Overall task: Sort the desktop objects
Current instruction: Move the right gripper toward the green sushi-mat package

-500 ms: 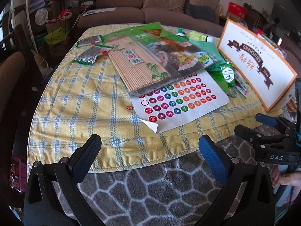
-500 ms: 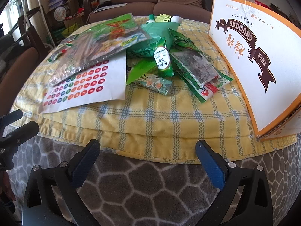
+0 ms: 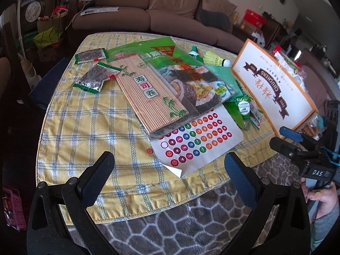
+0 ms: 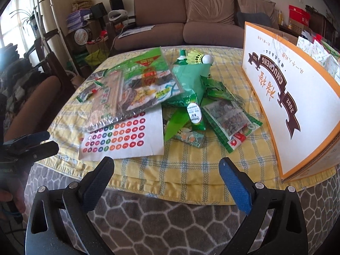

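Left wrist view is showing the left gripper [image 3: 169,165] hovering with its jaws spread wide and nothing between them, angled down at the near edge of the table, probably so that the whole clutter stays in sight before a first pick is chosen. Beside it, the right gripper [image 3: 284,139] is waiting just as spread and just as empty, gripped by a hand [image 3: 318,193] at the frame's lower right. Nothing is being touched, so the sorting is judged not yet begun. The objects are lying in one overlapping heap on the yellow checked tablecloth [image 3: 85,131]: a bamboo sushi mat [image 3: 148,93] is resting on a large seaweed package [image 3: 191,78], which is in turn covering the far edge of a white sticker sheet [image 3: 197,144] of coloured round dots. Two small dark sachets [image 3: 93,72] are sitting apart at the far left. In the right wrist view a tangle of green snack packets [image 4: 195,114] is crowding between the sheet and an upright orange-bordered cardboard box [image 4: 286,110], with a yellow shuttlecock [image 4: 197,59] lying behind them. One loose red sticker [image 3: 149,150] is lying on the cloth just beside the sheet.
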